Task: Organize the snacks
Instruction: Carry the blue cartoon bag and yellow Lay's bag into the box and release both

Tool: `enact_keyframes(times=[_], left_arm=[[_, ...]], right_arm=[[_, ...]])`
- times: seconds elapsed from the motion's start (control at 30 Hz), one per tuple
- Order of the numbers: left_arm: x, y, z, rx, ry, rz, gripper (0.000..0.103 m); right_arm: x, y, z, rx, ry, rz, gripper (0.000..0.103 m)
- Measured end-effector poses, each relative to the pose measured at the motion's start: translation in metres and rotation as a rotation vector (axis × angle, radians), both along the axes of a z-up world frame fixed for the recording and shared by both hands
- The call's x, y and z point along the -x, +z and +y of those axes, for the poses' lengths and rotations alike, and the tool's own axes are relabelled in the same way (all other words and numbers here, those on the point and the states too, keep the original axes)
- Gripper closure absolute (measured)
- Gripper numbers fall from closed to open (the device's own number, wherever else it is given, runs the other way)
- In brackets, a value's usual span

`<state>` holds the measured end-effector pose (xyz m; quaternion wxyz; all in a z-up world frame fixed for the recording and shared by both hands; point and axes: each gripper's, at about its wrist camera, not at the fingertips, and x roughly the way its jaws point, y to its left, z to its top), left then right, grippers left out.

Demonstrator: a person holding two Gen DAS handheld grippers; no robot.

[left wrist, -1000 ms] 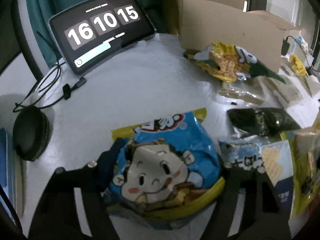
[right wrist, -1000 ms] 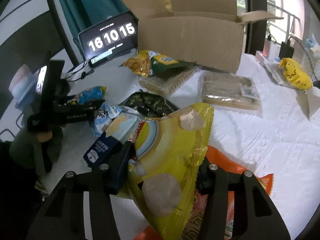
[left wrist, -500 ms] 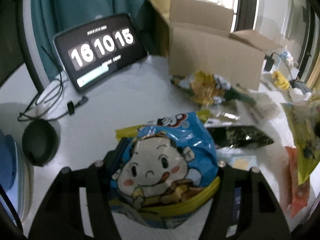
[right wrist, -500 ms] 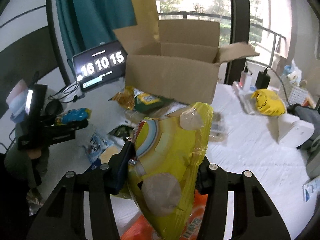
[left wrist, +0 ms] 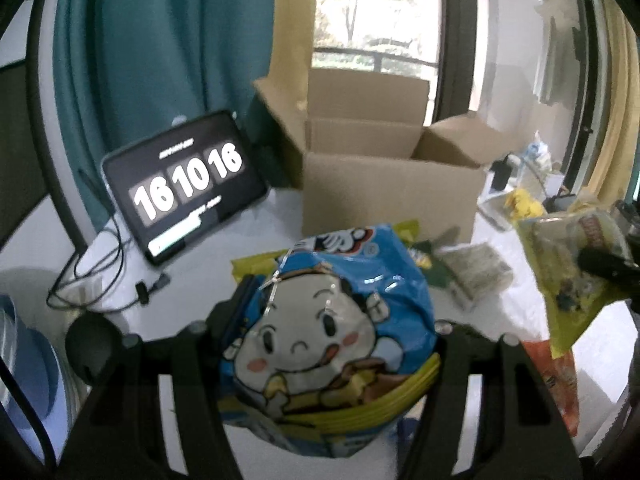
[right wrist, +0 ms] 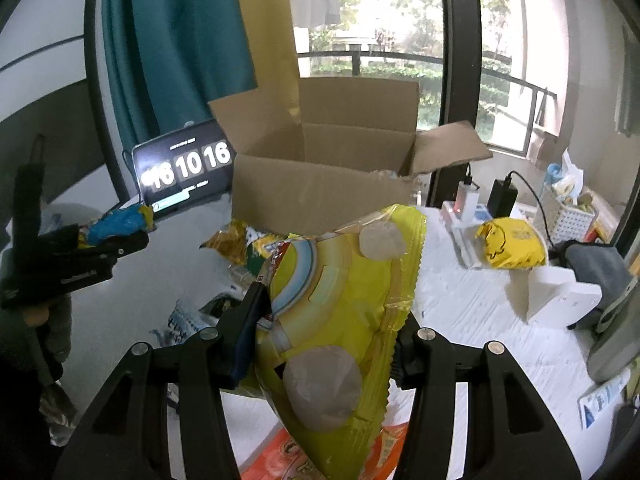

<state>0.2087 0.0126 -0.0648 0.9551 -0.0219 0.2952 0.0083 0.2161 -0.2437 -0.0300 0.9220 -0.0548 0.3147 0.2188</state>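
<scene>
A blue snack bag with a cartoon face hangs above the white table, and my left gripper is shut on it. In the right wrist view that left gripper shows at the left edge with the blue bag in its jaws. My right gripper is shut on a yellow snack bag, also lifted; this yellow bag shows at the right of the left wrist view. An open cardboard box stands beyond both bags, flaps up.
A tablet clock leans left of the box, with cables and a black round case nearby. An orange packet, a yellow-green bag and a clear cracker pack lie on the table. Chargers and a white device sit right.
Both grippers have risen with their bags off the table and tilted up, so the box opening and window now show. The left jaws squeezed the blue bag tighter.
</scene>
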Motion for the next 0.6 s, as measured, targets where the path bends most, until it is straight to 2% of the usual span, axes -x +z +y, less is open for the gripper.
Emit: enact_keyframes(times=[0.33, 0.6], left_arm=[[-0.01, 0.034, -0.018, -0.022, -0.068, -0.084, 0.039], [-0.029, 0.05, -0.028, -0.031, -0.108, -0.133, 0.039]], right_arm=[[-0.016, 0.019, -0.002, -0.01, -0.013, -0.037, 0.048], [-0.038, 0.032, -0.002, -0.01, -0.023, -0.066, 0.048]])
